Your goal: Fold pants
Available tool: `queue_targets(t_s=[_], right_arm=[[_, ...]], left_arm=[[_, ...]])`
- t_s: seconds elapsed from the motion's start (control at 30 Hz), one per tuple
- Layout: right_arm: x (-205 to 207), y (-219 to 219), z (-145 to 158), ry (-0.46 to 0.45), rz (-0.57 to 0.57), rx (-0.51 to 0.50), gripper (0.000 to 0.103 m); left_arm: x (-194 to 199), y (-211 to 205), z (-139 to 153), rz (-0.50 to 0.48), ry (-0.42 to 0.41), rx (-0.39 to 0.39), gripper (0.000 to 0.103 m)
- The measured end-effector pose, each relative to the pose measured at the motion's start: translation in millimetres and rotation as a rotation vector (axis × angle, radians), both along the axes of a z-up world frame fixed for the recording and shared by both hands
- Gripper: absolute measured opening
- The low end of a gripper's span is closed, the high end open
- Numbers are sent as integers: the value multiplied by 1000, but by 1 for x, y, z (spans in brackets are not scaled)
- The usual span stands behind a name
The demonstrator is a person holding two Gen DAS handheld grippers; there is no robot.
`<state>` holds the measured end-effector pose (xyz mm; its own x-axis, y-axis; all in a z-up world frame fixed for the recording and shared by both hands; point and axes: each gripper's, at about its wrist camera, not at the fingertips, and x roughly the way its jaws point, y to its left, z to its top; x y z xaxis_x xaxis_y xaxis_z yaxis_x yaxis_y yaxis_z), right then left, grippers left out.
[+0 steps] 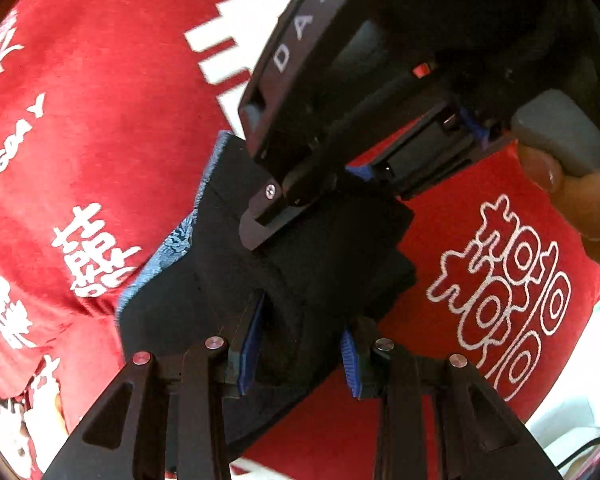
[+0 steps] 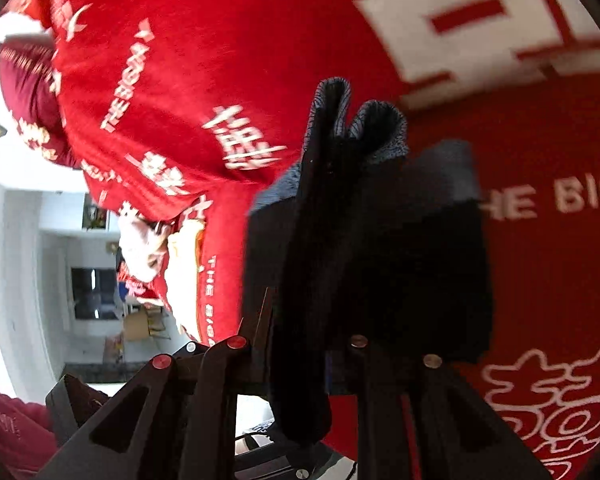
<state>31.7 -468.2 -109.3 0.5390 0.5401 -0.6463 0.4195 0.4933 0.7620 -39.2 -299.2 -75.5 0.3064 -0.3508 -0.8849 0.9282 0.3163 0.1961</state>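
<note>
The pants [image 1: 220, 280] are black with a blue patterned lining, folded into a thick bundle held above a red bedspread [image 1: 100, 120]. My left gripper [image 1: 304, 344] is shut on the bundle's near edge, blue pads pressing both sides. My right gripper [image 1: 300, 200] reaches in from the upper right and pinches the bundle's far edge. In the right wrist view the pants [image 2: 364, 240] hang between the fingers of my right gripper [image 2: 300, 344], folds of grey-blue lining sticking up at the top. The right fingertips are hidden by cloth.
The red bedspread [image 2: 220, 60] with white lettering fills both views. A person's hand [image 1: 580, 200] holds the right gripper's handle. A white room with a dark screen [image 2: 92, 292] and furniture shows at the left of the right wrist view.
</note>
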Motion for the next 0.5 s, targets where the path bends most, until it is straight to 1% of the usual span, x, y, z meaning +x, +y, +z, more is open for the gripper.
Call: queue_targets(t_s=[0.1,0.2,0.23,0.3,0.33,0.37,0.4,0.43,0.5], right_arm=[[-6,-7,-27,36,3,-6,21],[-4,-10,-42,38,5,-19,21],[-1,-9,-45,43,4,-26,22],[-3,-11,-53,63,-6,-39,25],[-6,-13,-56,81,-7,-55,26],[-10,-17,-57,89,-7,-66,26],[-12,-18,-57,87,-6,-63,28],[-14,-19,-55,93,-6,-70,31],[-18,-20,-52,115,2,-112,33]], left_arm=[[-6,-12,-22,14,12,52,35],[-5,-18,-36,25,0,85,36],[-4,-20,-39,32,-2,101,49],[3,-18,-41,64,52,106,64],[8,-15,-39,87,88,101,64],[11,-12,-37,94,108,98,64],[13,-8,-35,99,118,98,65],[17,-2,-31,109,125,101,71],[25,10,-23,140,128,92,73]])
